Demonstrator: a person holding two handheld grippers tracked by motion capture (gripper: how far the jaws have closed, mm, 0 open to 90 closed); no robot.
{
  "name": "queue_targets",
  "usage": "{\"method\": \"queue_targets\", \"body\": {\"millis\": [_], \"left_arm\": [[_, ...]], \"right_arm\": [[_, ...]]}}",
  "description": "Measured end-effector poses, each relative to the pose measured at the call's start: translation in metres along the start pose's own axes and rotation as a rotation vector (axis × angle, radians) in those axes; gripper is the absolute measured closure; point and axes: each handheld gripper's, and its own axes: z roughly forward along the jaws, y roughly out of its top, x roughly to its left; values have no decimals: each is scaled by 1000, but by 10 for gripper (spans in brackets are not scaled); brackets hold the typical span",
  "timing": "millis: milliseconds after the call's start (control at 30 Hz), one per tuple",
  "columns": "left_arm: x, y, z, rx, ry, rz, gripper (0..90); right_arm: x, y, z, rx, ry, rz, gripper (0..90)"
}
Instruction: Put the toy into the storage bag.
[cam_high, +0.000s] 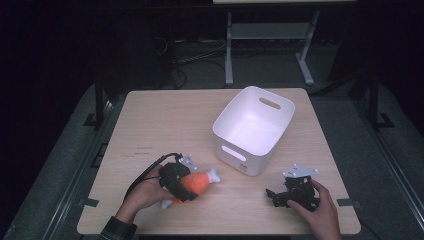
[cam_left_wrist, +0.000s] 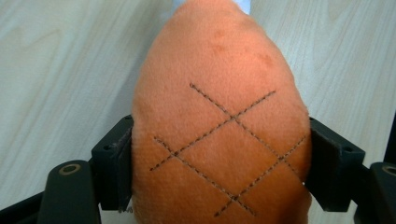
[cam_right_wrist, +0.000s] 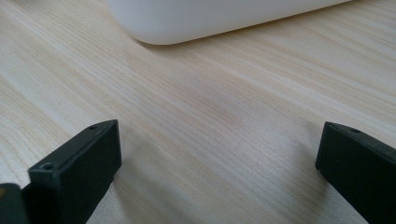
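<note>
Squeezing the soft toy (cam_left_wrist: 219, 135) at its fat end, the left gripper (cam_high: 181, 181) holds it low over the surface (cam_high: 165, 120); plush could slip free. The bin (cam_high: 254, 131) stands ahead-right, open wood between. The right gripper (cam_high: 291, 192) rests wide, empty, near the front edge.

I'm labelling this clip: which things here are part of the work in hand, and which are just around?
In the job:
- plush drumstick, gripped by the left tongs
- white bin, probably where it goes

Just around:
- right tongs, open, resting on the table
- desk frame behind
</note>
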Motion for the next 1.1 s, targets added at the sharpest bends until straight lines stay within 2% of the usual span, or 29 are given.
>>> {"method": "queue_targets", "body": {"millis": [400, 600, 1100], "left_arm": [[3, 0, -19, -69, 16, -21, 228], [4, 0, -28, -104, 37, -48, 228], [9, 4, -54, -159, 61, -49, 229]], "right_arm": [[0, 0, 0, 0, 0, 0, 0], [0, 0, 0, 0, 0, 0, 0], [0, 0, 0, 0, 0, 2, 0]]}}
